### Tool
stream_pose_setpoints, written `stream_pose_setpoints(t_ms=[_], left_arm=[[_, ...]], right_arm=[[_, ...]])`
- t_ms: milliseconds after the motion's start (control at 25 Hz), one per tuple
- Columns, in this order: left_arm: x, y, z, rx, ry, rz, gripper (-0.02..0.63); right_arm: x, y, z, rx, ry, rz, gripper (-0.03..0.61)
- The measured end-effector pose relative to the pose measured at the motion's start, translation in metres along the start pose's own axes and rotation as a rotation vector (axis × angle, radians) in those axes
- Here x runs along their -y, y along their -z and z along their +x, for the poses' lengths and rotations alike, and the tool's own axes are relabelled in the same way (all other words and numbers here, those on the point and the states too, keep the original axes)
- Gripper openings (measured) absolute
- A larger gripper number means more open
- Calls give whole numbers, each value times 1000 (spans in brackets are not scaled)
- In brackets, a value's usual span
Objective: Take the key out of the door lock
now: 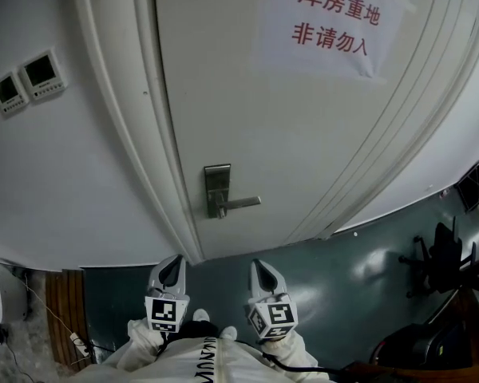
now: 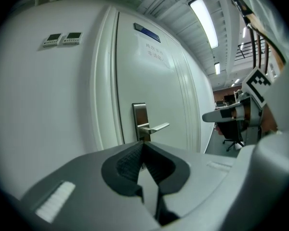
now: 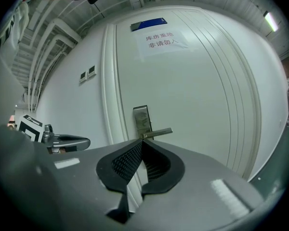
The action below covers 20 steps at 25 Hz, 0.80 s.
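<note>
While the left gripper (image 1: 174, 263) and right gripper (image 1: 261, 268) hang shut and empty, well short of the door (image 1: 303, 134), the key is too small to see at the lock plate (image 1: 217, 183) by the door's left edge, so a blind reach could bump the lever (image 1: 241, 203)

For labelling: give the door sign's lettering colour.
Red lettering; the head view shows it best.

wall (image 1: 64, 174): white | floor (image 1: 343, 270): grey-green | office chair (image 1: 443, 260): far right
</note>
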<state>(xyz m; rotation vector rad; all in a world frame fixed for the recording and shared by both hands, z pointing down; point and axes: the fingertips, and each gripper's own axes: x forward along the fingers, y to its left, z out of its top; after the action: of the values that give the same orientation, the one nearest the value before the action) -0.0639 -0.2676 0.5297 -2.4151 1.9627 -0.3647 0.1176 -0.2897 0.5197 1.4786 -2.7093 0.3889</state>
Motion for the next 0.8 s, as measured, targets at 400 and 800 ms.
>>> stream_pose_setpoints(t_ms=[400,800], left_arm=[[-47,-2,19,24,25,-31,0],[-57,2,28,24,38,-53,0]], right_arm=[[-26,-9,50,-20,17,-35,1],[-33,-11,67,-35,28,-50,2]])
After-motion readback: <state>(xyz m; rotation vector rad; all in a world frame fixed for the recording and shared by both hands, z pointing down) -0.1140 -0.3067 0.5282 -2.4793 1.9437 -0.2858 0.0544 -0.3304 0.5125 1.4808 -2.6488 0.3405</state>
